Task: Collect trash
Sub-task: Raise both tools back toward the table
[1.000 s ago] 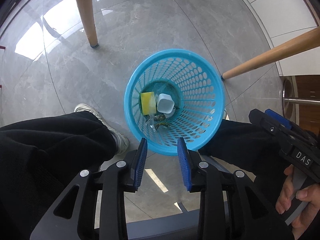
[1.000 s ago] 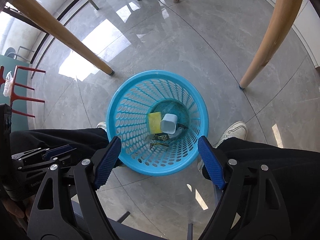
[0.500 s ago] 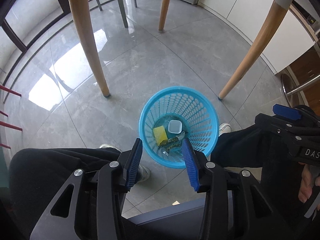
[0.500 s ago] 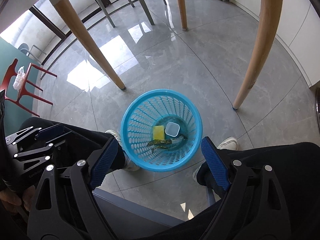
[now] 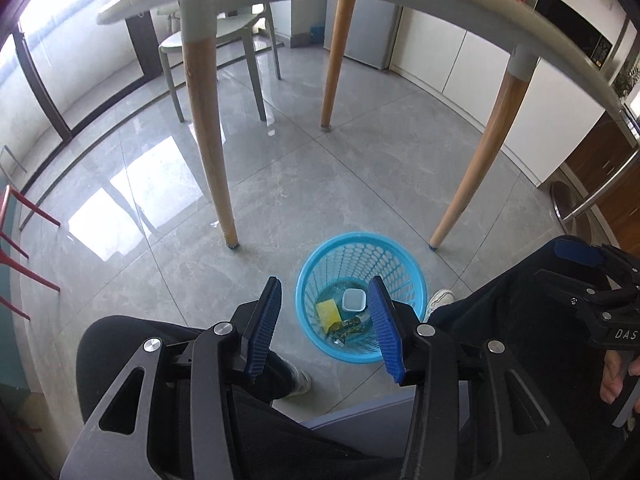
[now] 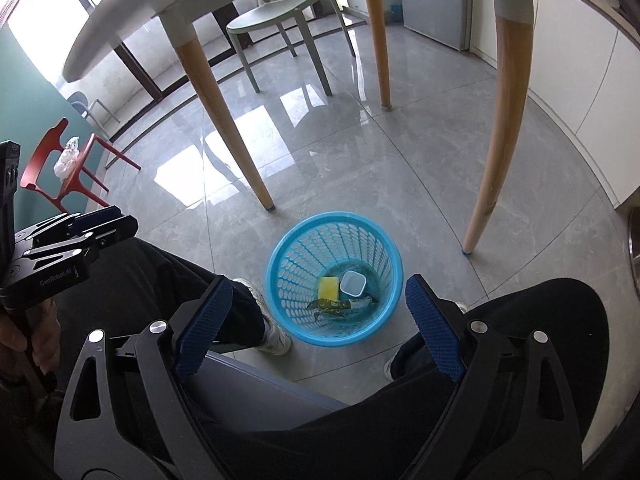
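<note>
The left gripper [image 5: 324, 326], seen with blue ribbed pads apart and empty, is held high above the round blue perforated plastic basket [image 6: 288, 264], which stands upright on the grey tiled floor [image 6: 400, 168] between the person's shoes. Inside are seen a yellow sponge [image 6: 328, 288], a small white square cup [image 6: 352, 283] and a crumpled wrapper [image 6: 340, 306], its print unreadable. The right gripper [image 6: 320, 330] is spread wide, empty.

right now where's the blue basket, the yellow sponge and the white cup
blue basket [image 6: 280, 256], right wrist view, on the left inner wall
yellow sponge [image 6: 328, 288], right wrist view, on its flat top face
white cup [image 6: 352, 283], right wrist view, on its open mouth
</note>
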### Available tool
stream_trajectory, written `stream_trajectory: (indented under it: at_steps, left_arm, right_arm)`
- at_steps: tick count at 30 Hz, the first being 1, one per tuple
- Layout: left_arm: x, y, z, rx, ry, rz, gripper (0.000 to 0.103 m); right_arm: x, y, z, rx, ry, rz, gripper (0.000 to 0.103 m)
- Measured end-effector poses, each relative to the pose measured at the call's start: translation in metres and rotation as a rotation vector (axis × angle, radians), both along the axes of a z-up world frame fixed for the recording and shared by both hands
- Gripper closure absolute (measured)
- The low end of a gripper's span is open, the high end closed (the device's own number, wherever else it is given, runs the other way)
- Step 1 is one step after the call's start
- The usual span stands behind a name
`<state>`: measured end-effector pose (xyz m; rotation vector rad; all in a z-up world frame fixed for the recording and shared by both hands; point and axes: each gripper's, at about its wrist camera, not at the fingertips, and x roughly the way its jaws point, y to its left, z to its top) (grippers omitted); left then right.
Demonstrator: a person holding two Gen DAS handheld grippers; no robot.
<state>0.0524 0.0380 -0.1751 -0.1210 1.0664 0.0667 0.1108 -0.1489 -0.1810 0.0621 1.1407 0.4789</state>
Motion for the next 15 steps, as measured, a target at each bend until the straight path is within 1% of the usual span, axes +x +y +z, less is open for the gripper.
stream_trajectory:
  at_steps: [2,5,7,10,13,15]
  left_arm:
    - [-0.003,0.001,0.013,0.001,-0.031,0.001,0.056]
    - [-0.008,0.003,0.033,-0.006,-0.082,0.006,0.055]
    - [-0.011,0.004,0.049,-0.003,-0.126,0.010,0.055]
    - [-0.014,0.004,0.065,0.015,-0.178,0.006,0.052]
    - [-0.015,0.006,0.080,0.012,-0.215,0.005,0.050]
    - [-0.016,0.009,0.092,0.009,-0.247,0.003,0.046]
  right_arm:
    - [-0.007,0.000,0.017,0.004,-0.040,0.011,0.019]
    - [-0.019,0.006,0.047,-0.030,-0.130,0.053,0.018]
    - [-0.024,0.008,0.064,-0.015,-0.163,0.068,0.015]
    - [-0.026,0.011,0.089,0.011,-0.210,0.074,0.015]
    - [-0.027,0.013,0.111,0.037,-0.259,0.066,0.015]
    - [-0.026,0.011,0.126,0.056,-0.295,0.057,0.015]
